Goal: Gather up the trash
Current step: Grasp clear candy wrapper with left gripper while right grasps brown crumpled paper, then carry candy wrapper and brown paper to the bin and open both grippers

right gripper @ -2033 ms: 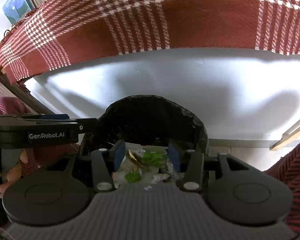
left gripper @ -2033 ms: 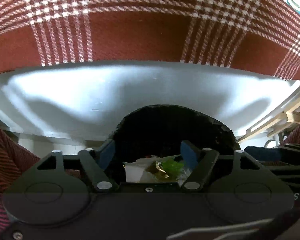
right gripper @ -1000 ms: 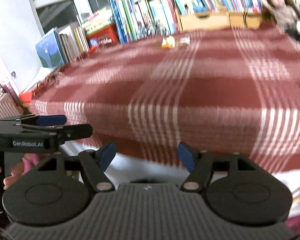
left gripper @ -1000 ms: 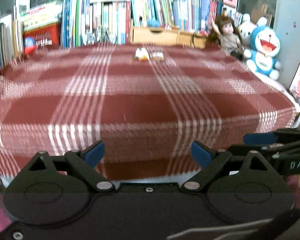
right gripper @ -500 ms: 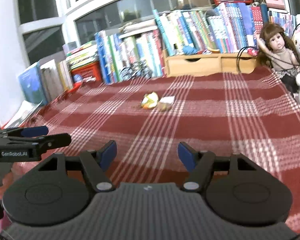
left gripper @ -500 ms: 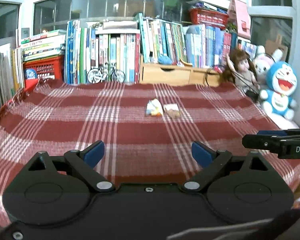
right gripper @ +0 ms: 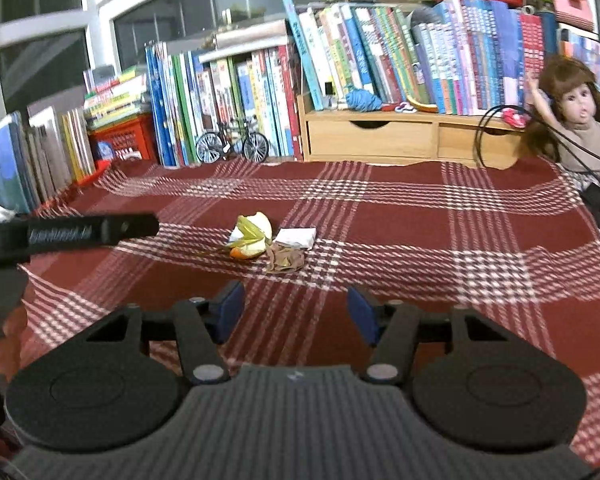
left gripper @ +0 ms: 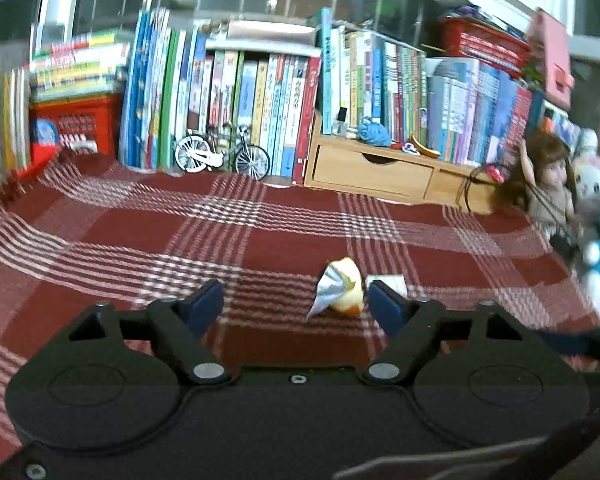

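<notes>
Three scraps of trash were seen lying together near the middle of the plaid tablecloth point(right gripper: 420, 216): a piece of fruit peel point(right gripper: 251, 240) with a bit of shiny wrapper against it, a white paper packet point(right gripper: 297, 237) just beside it, and a crumpled brown wrapper point(right gripper: 284, 259) touching both at the near edge. They had been left in one small cluster, well apart from the books point(right gripper: 228, 92), the toy bicycle point(right gripper: 232, 145), the wooden drawer unit point(right gripper: 380, 136) and the doll point(right gripper: 572, 120) ranged along the far side, so that the trash could be reached without those things being disturbed.

The left gripper point(left gripper: 296, 304) was held low over the cloth, pointed down at the cluster, with the peel point(left gripper: 342, 290) lying just inside its right-hand finger; its jaws had just been closing but were seen fairly wide, with no pad pressed on anything. The right gripper point(right gripper: 296, 312) was kept further back, the scraps lying ahead of its fingertips; its jaws, too, had just been closing, were seen at a moderate gap and held nothing.

Both tools appeared to be aimed at the same pile so that a scrap might be taken by each. No scrap had yet been lifted. A narrower opening was judged suitable, since the pieces were small, light and easily pushed aside.
</notes>
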